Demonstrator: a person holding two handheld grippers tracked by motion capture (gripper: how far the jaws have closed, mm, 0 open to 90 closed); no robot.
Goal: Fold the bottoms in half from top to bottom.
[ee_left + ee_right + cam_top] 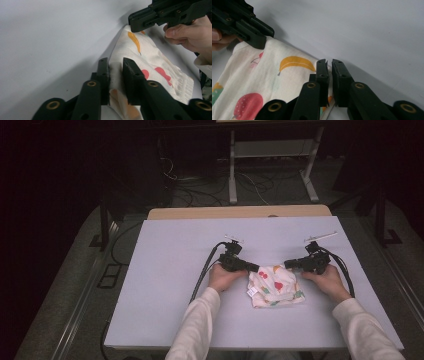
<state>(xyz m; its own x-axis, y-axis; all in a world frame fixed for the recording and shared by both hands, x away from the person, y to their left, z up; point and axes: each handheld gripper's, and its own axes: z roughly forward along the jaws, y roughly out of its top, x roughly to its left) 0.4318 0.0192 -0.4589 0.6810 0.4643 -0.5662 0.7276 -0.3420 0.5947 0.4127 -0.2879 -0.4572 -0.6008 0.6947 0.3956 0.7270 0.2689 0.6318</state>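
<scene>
Clearly soft and light, the cloth drapes from its 2 far corners, pinched there by the left gripper and right gripper.

Pale grey table, dark room, metal-legged bench, floor cables behind.

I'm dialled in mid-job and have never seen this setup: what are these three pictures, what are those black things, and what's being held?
No robot here: a person holds a black two-jaw hand tool in each hand. The high view looks down on a pale grey table; the left tool and the right tool meet at a small white cloth printed with coloured fruit, which lies on the table. The other two pictures come from cameras riding on each tool, looking along its jaws. In the left gripper view the jaws are pinched on the cloth's edge. In the right gripper view the jaws stand nearly shut at the opposite edge, apparently pinching it too.
</scene>
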